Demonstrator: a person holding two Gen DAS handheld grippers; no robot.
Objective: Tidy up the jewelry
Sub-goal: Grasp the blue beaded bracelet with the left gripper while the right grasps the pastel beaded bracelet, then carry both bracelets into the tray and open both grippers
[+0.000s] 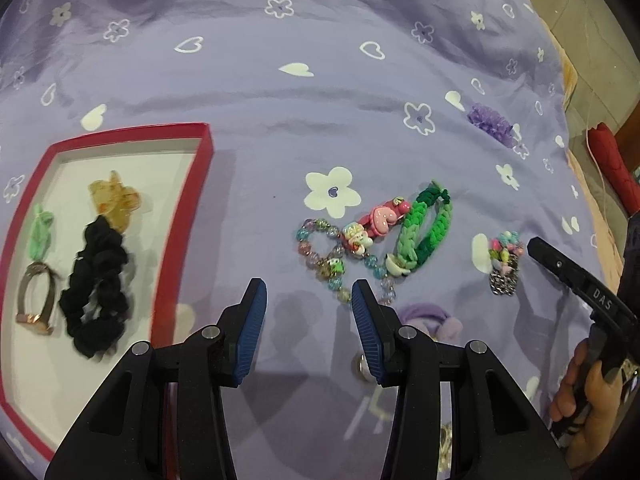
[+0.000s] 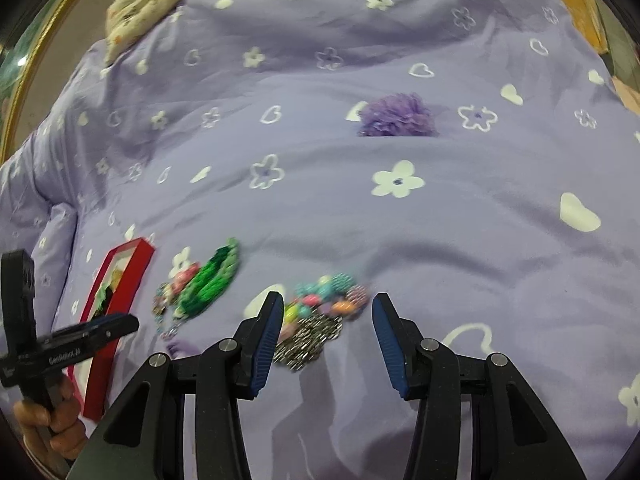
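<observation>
On the purple sheet (image 1: 320, 92), a red tray (image 1: 188, 216) at left holds a black scrunchie (image 1: 98, 288), amber clip (image 1: 116, 200), mint tie (image 1: 40, 232) & ring (image 1: 36, 296).

L gripper (image 1: 308, 300) is open, empty, w/ the bead bracelet (image 1: 332, 256) just ahead. The green braid (image 1: 424, 228) lies beside it, long axis up-right.

R gripper (image 2: 326, 312) is open, its jaws either side of the bead-and-chain charm (image 2: 320, 312). A purple pom (image 2: 396, 116) sits well beyond.

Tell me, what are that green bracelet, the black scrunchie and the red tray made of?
The green bracelet looks like chunky knitted or braided yarn, matte, in two greens. The black scrunchie seems gathered, ruffled fabric. The red tray is probably stiff cardboard with a white lining, judging by its thin, straight walls.
</observation>
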